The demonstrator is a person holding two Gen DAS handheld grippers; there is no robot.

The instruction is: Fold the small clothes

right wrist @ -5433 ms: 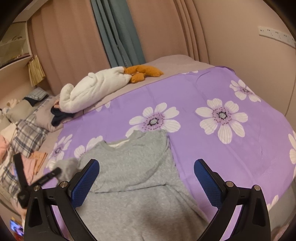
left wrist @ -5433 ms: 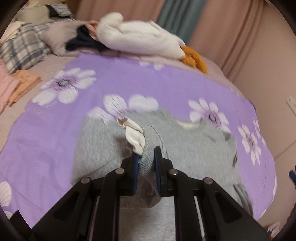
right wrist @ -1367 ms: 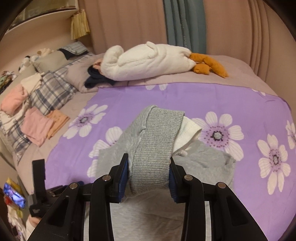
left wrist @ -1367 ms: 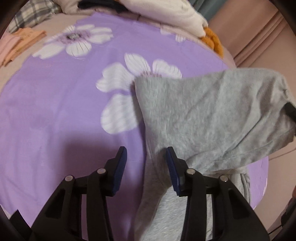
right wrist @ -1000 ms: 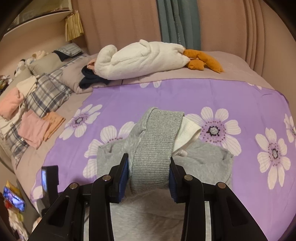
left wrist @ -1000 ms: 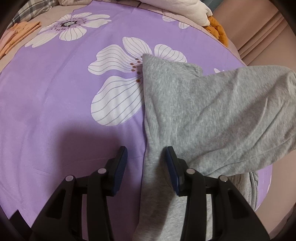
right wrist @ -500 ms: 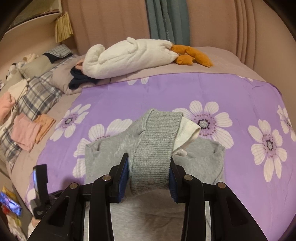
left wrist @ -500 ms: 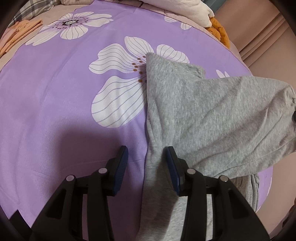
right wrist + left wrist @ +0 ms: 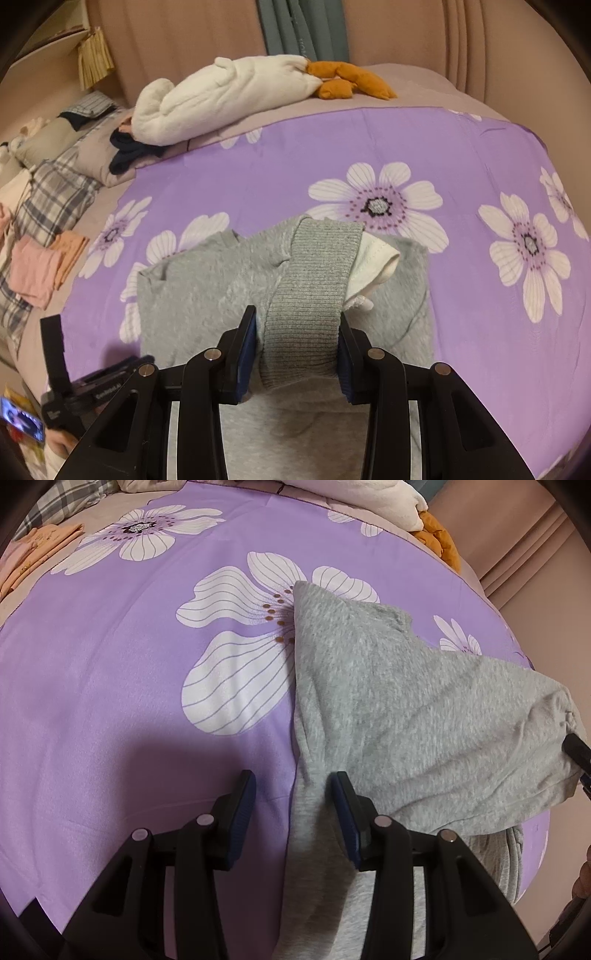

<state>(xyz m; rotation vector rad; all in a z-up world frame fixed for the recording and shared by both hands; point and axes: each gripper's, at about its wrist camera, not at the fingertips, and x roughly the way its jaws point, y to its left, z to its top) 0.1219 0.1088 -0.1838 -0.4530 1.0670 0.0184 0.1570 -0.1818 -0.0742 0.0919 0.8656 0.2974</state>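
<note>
A small grey sweater (image 9: 388, 701) lies on the purple flowered bedspread (image 9: 110, 664), with a sleeve folded across its body. My left gripper (image 9: 293, 794) is part open, low over the garment's left edge, with grey cloth between the jaws but not pinched. My right gripper (image 9: 297, 332) is shut on the sleeve's ribbed grey cuff (image 9: 314, 280), held above the sweater (image 9: 192, 295); a white inner layer (image 9: 373, 266) sticks out beside the cuff. The right gripper's tip shows at the left view's right edge (image 9: 576, 749).
A white plush toy with orange feet (image 9: 236, 96) lies at the bed's far side. Plaid bedding (image 9: 55, 199) and folded pink and orange clothes (image 9: 40, 273) sit at the left. The left gripper's body (image 9: 85, 384) shows low left. Curtains (image 9: 303, 26) hang behind.
The right gripper has carried the cuff lower and further across the sweater, flattening the sleeve over the body. The left gripper has let go of the cuff it held earlier and now rests open at the left edge.
</note>
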